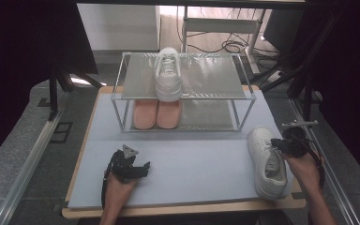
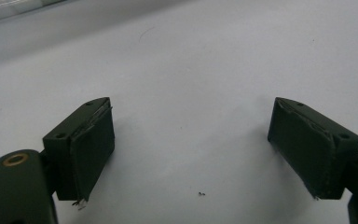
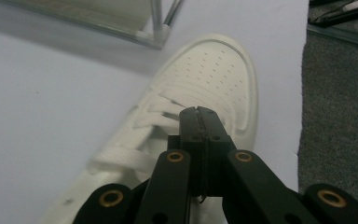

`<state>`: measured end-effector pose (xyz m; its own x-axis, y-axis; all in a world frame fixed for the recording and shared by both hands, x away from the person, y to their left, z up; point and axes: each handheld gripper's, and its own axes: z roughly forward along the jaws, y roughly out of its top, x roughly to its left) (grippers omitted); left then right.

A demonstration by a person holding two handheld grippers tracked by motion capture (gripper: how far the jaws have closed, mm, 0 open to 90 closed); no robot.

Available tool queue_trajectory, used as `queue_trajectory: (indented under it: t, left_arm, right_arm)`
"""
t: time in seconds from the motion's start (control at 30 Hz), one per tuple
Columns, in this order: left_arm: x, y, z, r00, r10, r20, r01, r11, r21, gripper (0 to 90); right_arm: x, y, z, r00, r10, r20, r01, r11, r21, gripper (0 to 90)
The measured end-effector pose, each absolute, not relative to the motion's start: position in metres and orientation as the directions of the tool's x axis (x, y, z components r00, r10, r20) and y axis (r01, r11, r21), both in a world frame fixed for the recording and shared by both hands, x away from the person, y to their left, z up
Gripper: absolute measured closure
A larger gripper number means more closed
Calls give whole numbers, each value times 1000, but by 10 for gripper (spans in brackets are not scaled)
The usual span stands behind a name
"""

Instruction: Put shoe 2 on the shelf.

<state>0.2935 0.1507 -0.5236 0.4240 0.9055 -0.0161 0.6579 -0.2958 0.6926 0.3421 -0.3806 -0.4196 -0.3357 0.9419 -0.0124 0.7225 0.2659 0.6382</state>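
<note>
White leather low-top sneaker [image 1: 267,161] lies at the pale-blue mat's [image 1: 192,173] near right edge; right gripper [image 3: 200,114], jaws clenched together, sits over its laces. Left gripper [image 1: 140,168], jaws spread and empty, rests near left, with bare mat between them and the metal two-tier shoe rack [image 1: 243,93].

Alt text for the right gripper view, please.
The right tool, jaws pressed shut, sits over the laces of a white sneaker lying on a pale blue mat. A corner of a metal shoe rack shows at the top.

We find no legible text, label, brand, number or sign on any surface in the three views.
</note>
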Motion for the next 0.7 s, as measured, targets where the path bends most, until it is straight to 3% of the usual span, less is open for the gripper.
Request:
queue_trajectory:
  t: [0.23,0.7]
  left_arm:
    - [294,151,-524,424,906,-16,658,-296,693,149]
    - [293,151,-524,424,906,-16,658,-296,693,149]
  right_arm:
    - [336,-398,-425,-279,959,-49,744,248,621,900]
    - [319,-418,-458,-250,968,-8,799,211,563,900]
